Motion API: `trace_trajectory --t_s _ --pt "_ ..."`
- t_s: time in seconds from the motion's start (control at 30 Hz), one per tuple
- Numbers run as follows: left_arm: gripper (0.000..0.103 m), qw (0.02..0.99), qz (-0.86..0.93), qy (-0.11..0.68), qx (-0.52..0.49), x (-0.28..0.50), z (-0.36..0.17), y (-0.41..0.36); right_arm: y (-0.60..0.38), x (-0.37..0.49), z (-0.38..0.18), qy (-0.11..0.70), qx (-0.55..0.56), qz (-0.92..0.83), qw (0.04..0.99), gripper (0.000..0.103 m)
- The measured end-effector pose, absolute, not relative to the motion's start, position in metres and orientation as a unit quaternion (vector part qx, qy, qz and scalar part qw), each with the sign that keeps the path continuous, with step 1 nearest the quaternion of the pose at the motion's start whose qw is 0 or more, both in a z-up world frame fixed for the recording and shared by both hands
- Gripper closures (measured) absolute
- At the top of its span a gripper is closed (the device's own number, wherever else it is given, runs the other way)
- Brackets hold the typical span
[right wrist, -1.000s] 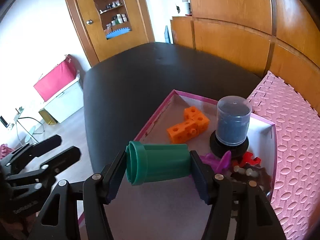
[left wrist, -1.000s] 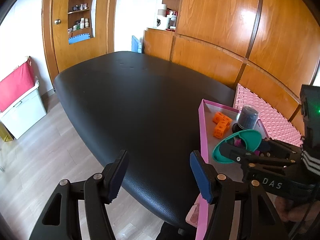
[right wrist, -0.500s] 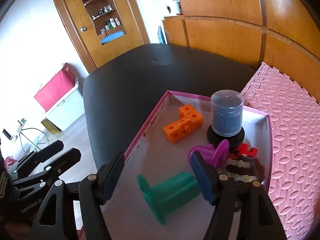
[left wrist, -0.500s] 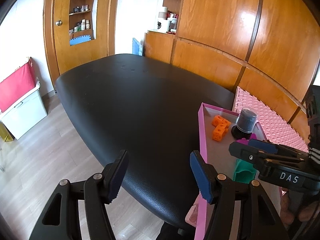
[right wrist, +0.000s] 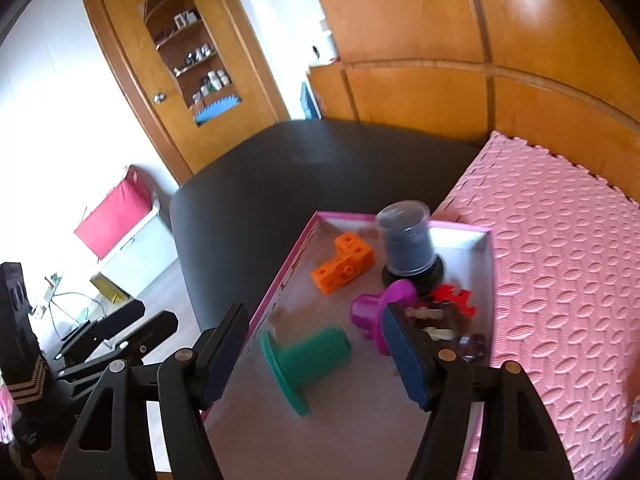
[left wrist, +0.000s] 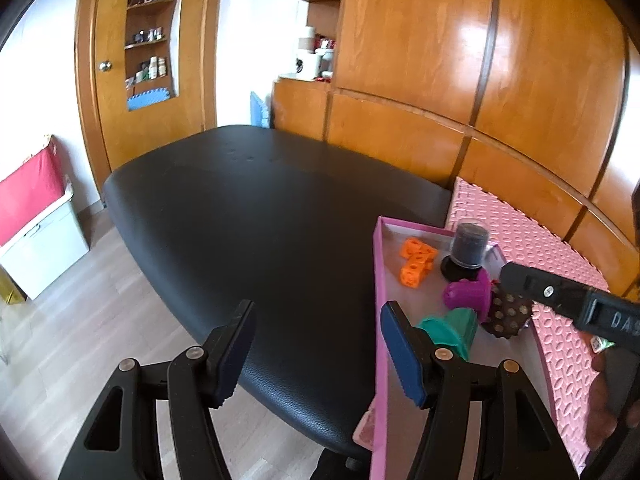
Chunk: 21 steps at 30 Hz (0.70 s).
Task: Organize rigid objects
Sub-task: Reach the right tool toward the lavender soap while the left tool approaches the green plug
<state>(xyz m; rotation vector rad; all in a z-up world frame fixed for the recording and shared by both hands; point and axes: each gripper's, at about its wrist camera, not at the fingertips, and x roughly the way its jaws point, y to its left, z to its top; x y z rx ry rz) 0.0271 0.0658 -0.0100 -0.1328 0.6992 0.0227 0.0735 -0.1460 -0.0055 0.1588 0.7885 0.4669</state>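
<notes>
Green flanged piece (right wrist: 306,362) lay on its side in pink tray (right wrist: 280,280); right gripper (right wrist: 312,354) spread wide above it, gripping nothing. Left gripper (left wrist: 316,350) half-open, empty, over black table (left wrist: 260,220).

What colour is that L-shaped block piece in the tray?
Orange; the L-shaped block piece shows best in the right wrist view.

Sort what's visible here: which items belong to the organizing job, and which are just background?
Job: pink tray, green spool, purple spool, orange blocks, disc case, red piece.
Background: black table, pink mat, storage box.
</notes>
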Motion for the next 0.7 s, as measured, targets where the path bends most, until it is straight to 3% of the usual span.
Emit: trace_trajectory --t_s 0.7 --pt "0.038 0.942 -0.083 0.327 0.000 0.013 0.008 -0.012 -0.333 0.020 -0.003 0.358 0.129 0.034 0.924 0.033"
